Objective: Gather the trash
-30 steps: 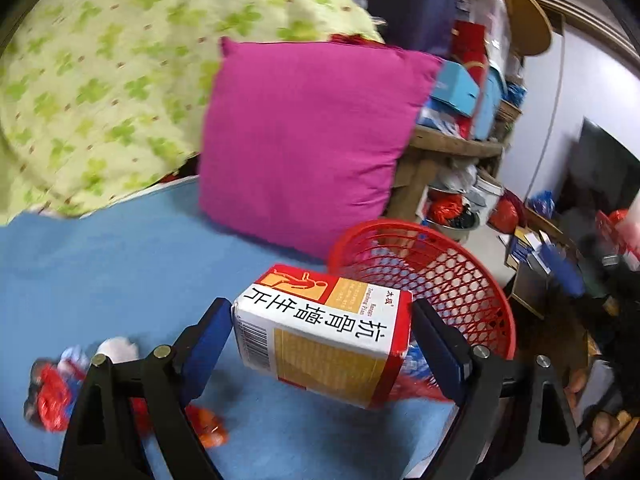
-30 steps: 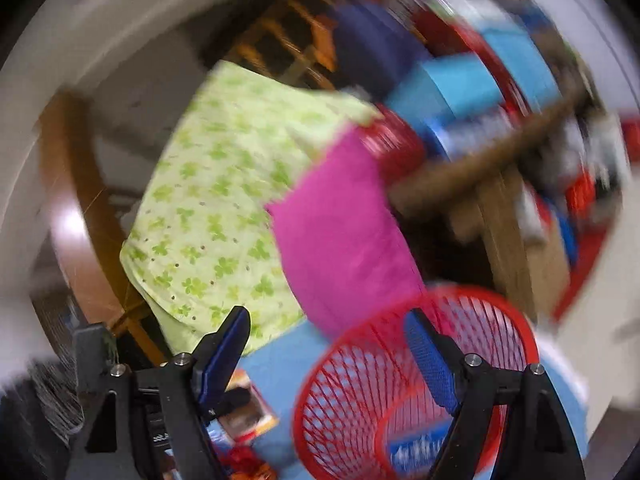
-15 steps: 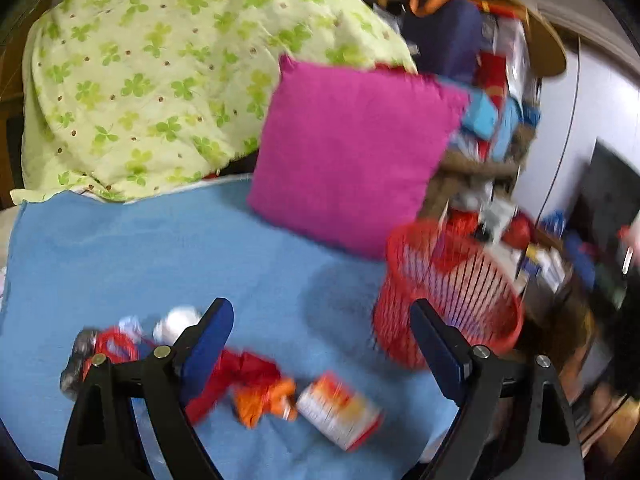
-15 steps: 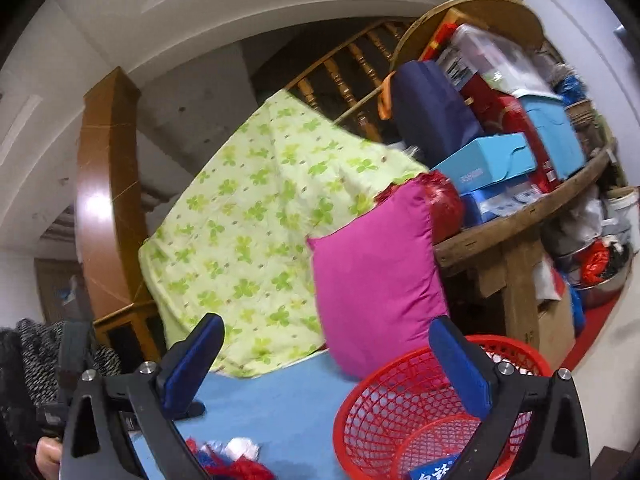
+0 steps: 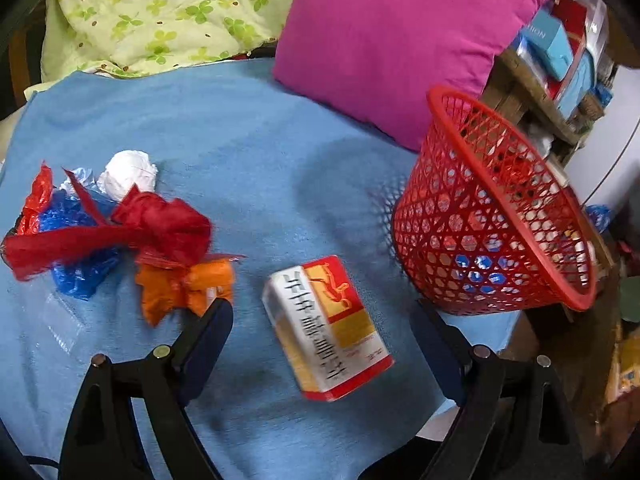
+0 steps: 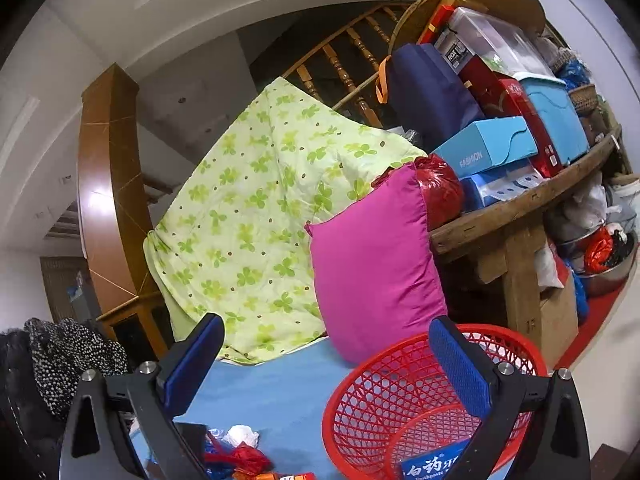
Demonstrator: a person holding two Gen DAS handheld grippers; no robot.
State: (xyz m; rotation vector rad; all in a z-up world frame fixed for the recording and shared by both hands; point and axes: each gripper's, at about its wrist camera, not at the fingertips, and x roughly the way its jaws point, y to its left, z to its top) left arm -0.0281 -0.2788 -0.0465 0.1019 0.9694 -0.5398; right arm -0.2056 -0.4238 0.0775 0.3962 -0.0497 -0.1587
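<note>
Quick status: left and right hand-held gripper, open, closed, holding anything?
Left hand-held gripper: open, empty, over the medicine box.
Right hand-held gripper: open, empty.

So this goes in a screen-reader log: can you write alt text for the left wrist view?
The open left gripper hangs over a red-and-white box lying on a blue cloth. A red mesh basket stands to its right, crumpled wrappers lie to its left, and a magenta pillow is behind.

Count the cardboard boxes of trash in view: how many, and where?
2. A red-and-yellow box lies on the blue cloth between the open left gripper's fingers; a blue box sits inside the red basket. More may be hidden.
</note>
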